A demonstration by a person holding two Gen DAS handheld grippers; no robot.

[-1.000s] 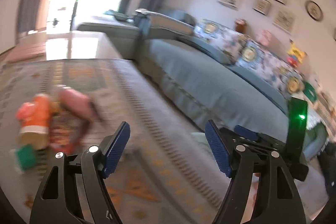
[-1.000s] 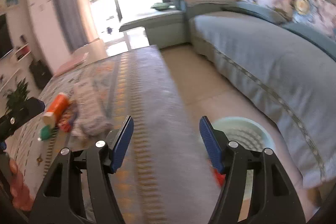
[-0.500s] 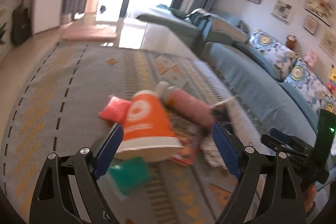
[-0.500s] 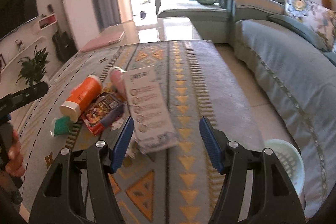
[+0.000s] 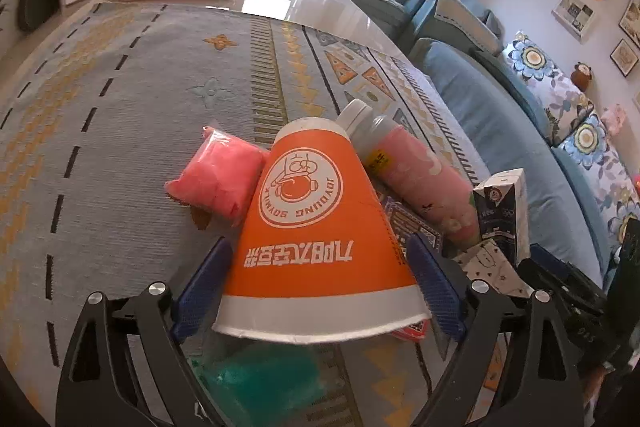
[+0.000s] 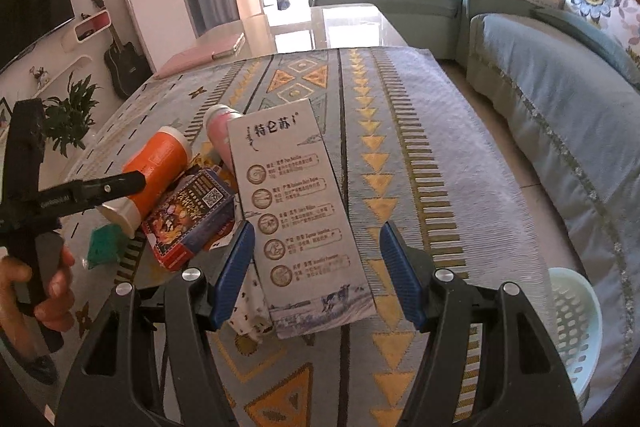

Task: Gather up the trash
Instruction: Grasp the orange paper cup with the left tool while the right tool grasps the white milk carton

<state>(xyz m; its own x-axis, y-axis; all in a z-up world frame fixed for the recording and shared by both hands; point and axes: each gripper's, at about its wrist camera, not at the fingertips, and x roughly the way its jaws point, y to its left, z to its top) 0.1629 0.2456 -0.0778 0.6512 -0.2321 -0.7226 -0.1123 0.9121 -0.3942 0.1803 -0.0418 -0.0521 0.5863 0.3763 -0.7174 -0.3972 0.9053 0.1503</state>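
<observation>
While both jaws are gaping, unclosed, around the orange cup [image 5: 316, 227] and milk carton [image 6: 296, 211], we are leaving all trash on the counter [image 6: 420, 167]; basket [image 6: 576, 323] waiting near right.

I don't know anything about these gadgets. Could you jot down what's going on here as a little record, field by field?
Setting: living room, patterned cloth on a table, blue sofa beside it
Left gripper: open, fingers either side of a toppled orange paper cup
Right gripper: open, fingers either side of a flat white milk carton
Other litter: pink packet, pink bottle, green packet, colourful small box
Bin: pale green basket on the floor, right of the table
Stage: nothing gripped yet
</observation>
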